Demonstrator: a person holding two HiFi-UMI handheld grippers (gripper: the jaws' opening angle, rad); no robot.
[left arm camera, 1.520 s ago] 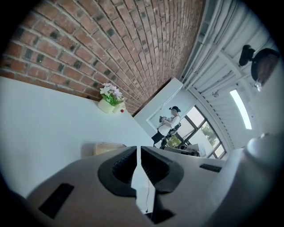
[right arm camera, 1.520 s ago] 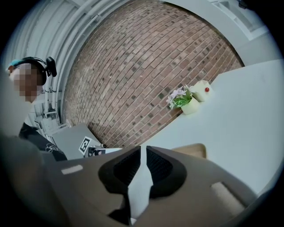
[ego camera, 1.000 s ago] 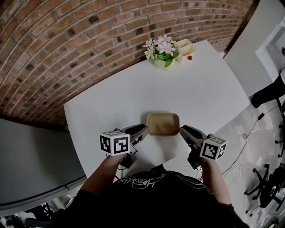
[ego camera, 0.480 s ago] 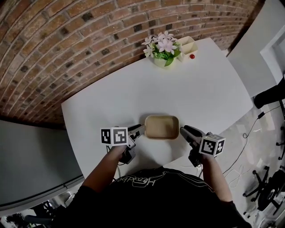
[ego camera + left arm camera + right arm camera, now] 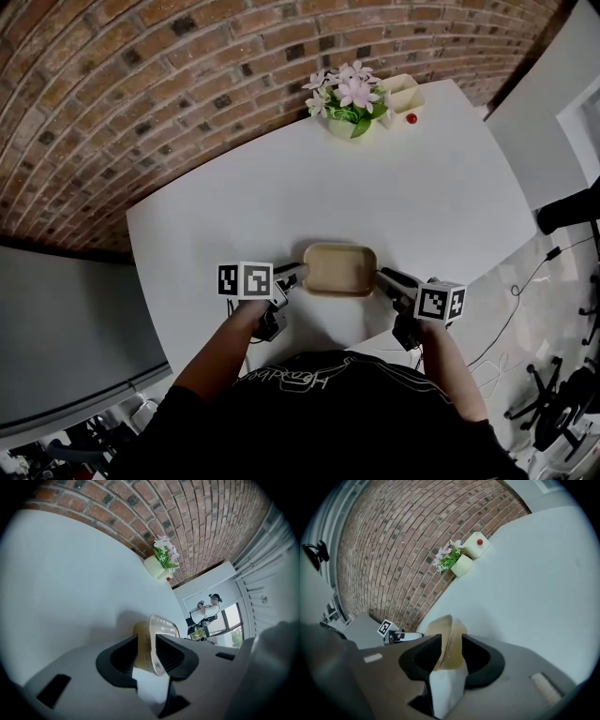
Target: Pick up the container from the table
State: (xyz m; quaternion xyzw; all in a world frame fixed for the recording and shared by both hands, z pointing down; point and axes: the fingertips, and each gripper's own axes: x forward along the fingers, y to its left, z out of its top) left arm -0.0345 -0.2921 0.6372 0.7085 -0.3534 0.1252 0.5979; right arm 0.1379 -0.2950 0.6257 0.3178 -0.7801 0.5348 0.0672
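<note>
White table (image 5: 281, 206) — tan container (image 5: 339, 268) near its front edge; flowerpot (image 5: 345, 127), cream box (image 5: 401, 94) and red ball (image 5: 412, 119) far back.

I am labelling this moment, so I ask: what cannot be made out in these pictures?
- Container contents: head view too small, gripper views edge-on.
- Red thing beside flowers: too small everywhere.
- Table's near edge: head view, person's body covers it.
- Left gripper pressing container or not: left gripper view, unclear.

Potted flowers (image 5: 348, 97), cream box (image 5: 404, 93), red ball (image 5: 412, 119)
</note>
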